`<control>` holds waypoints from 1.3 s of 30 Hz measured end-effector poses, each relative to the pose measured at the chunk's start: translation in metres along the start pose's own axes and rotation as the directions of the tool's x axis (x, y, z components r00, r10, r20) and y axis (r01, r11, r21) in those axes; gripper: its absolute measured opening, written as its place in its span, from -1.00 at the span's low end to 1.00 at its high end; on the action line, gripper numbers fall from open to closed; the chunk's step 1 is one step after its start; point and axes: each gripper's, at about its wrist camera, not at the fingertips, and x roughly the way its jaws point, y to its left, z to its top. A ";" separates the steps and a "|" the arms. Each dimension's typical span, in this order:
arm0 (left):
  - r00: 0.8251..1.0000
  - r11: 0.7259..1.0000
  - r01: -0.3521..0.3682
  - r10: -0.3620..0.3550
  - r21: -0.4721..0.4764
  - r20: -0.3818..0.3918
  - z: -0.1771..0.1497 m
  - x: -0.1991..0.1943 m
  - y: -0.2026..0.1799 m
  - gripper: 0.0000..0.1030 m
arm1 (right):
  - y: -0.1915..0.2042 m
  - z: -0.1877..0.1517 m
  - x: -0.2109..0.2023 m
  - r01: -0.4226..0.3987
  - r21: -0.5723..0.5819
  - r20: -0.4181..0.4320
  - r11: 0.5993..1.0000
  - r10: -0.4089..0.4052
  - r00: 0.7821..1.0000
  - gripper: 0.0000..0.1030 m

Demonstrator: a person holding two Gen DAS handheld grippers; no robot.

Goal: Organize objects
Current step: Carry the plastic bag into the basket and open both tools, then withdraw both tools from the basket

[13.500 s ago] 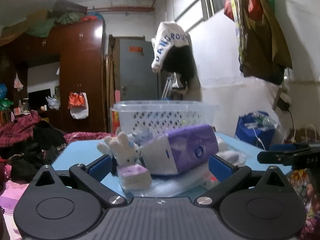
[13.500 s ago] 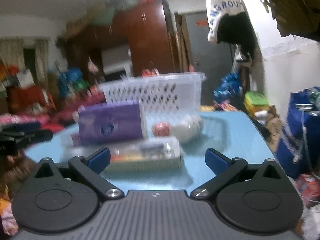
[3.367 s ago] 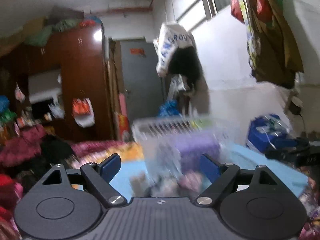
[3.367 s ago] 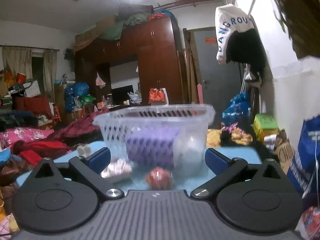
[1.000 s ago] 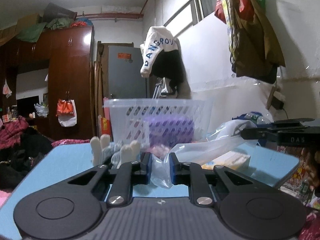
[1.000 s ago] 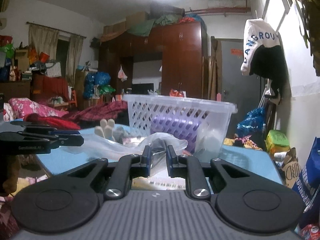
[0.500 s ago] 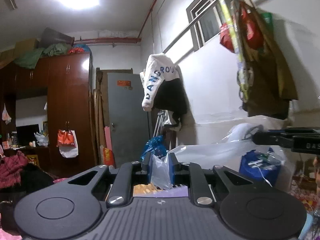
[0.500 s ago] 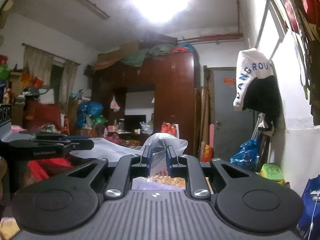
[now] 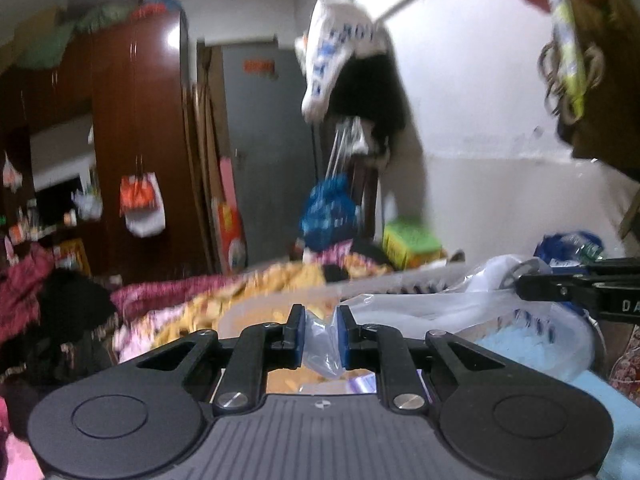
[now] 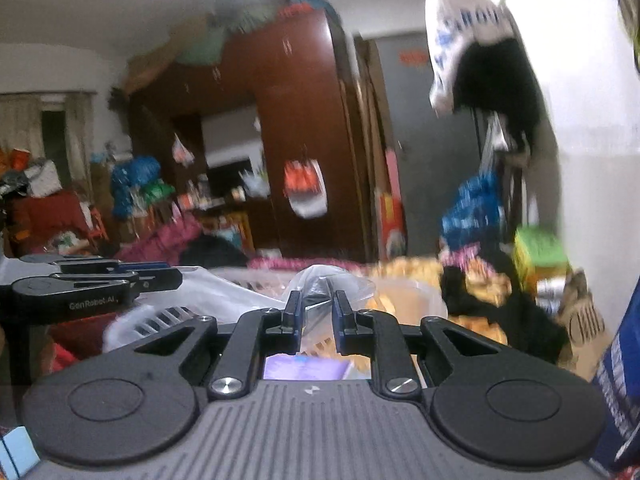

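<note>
Both grippers hold one clear plastic bag [image 9: 420,310] stretched between them. My left gripper [image 9: 322,334] is shut on one end of the bag. My right gripper [image 10: 316,320] is shut on the other end [image 10: 320,280]. The bag hangs over the white plastic basket [image 9: 560,332], whose slotted wall also shows in the right wrist view [image 10: 160,316]. The purple tissue pack [image 10: 304,368] lies below the right gripper, mostly hidden by it. The right gripper shows at the right edge of the left wrist view [image 9: 576,284]; the left gripper shows at the left of the right wrist view [image 10: 92,280].
The light blue table [image 9: 616,404] lies under the basket. Beyond stand a dark wooden wardrobe [image 9: 132,140], a grey door [image 9: 264,152], piles of clothes [image 9: 60,308] and bags [image 9: 328,212]. A white wall [image 9: 500,160] with hanging clothes runs on the right.
Both grippers have tilted down and come lower with the bag. The basket rim and the floor clutter are back in view below the fingers. Both stay shut on the bag.
</note>
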 end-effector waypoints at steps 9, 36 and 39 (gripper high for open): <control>0.980 0.998 -0.053 0.059 0.033 -0.191 0.007 0.036 0.002 -0.62 | 0.000 0.001 0.029 0.078 0.011 -0.190 0.997 -0.075 0.979 -0.65; 0.996 0.996 -0.090 0.090 0.014 -0.013 0.014 -0.037 0.001 0.91 | -0.004 0.025 -0.012 0.105 -0.012 -0.044 0.994 -0.105 0.993 1.00; 0.995 0.995 -0.096 0.096 0.010 0.029 0.021 -0.063 0.001 0.96 | -0.003 0.031 -0.032 0.075 -0.005 -0.001 0.997 -0.075 0.997 1.00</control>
